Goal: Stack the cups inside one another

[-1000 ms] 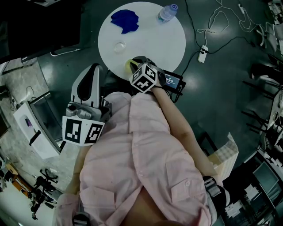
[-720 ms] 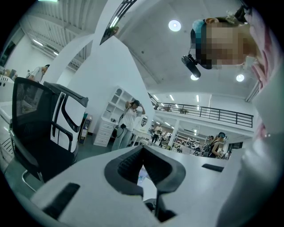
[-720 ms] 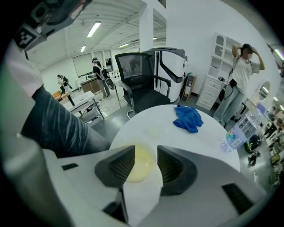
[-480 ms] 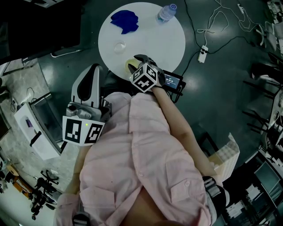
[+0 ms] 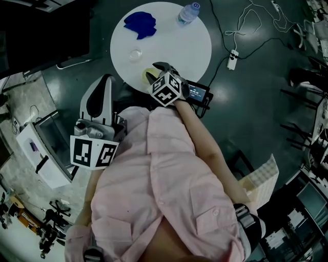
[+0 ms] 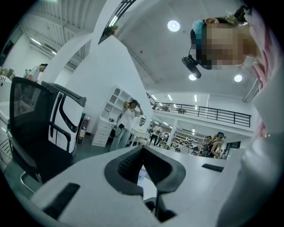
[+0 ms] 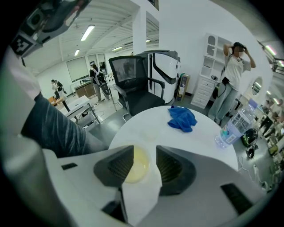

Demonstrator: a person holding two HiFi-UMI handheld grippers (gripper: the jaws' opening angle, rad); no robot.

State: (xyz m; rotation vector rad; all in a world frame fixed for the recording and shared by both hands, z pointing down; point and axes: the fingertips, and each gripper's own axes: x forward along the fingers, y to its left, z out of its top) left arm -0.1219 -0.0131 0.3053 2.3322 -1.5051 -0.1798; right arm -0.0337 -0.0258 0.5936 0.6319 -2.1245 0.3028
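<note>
Yellow cup (image 7: 136, 166) stands between the right tool's (image 7: 144, 153) jaws, narrow a second ago, now wide; left tool (image 6: 143, 153) closed.

- A round white table (image 5: 174, 46) stands on a dark floor.
- A crumpled blue cloth (image 5: 139, 23) lies near the table's far left edge.
- A clear water bottle (image 5: 188, 13) stands upright at the far right edge.
- A white power strip (image 5: 232, 59) with cables lies on the floor, right of the table.
- A black office chair (image 7: 135, 84) stands near the table, on the cloth's side.

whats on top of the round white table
A crumpled blue cloth, a clear plastic water bottle, a clear cup and a pale yellow cup between the right gripper's just-opened jaws. That gripper hides the round white table's near edge in the head view.
</note>
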